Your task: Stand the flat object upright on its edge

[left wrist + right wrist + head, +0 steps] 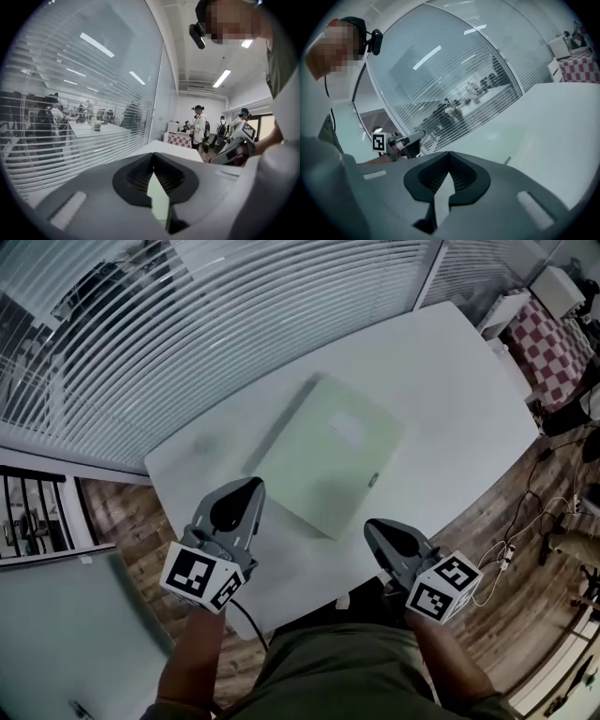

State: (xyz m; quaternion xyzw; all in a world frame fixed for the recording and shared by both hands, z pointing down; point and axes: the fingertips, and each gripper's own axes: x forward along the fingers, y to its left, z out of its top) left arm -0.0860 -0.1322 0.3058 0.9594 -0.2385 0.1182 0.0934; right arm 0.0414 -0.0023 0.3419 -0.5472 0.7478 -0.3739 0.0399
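**Green panel flat on the desk, both grippers shut**

At far left, slatted blinds (169, 324) behind glass, running along the back edge of the white desk (459, 362).

Next, at lower left, the left gripper (247, 487), marker cube toward the wearer. Fingers (140, 174) pressed together, nothing between them. Tip over the desk, just beside the near-left edge of the panel. Touching it or not: hard to judge from above.

In the middle, the pale green flat panel (328, 454), lying flat on the desk, turned cornerwise to the desk's edges. Small mark close to its right-hand edge.

To the right of it, the right gripper (377, 527), cube likewise toward the wearer. Fingers (437, 177) closed on each other and empty. Tip near the panel's nearest corner, over the near edge of the desk.

Further right, wooden floor (487, 502) with loose cables (511, 554). At upper right, beyond the desk's corner, a red-and-white checked cloth (548, 343).
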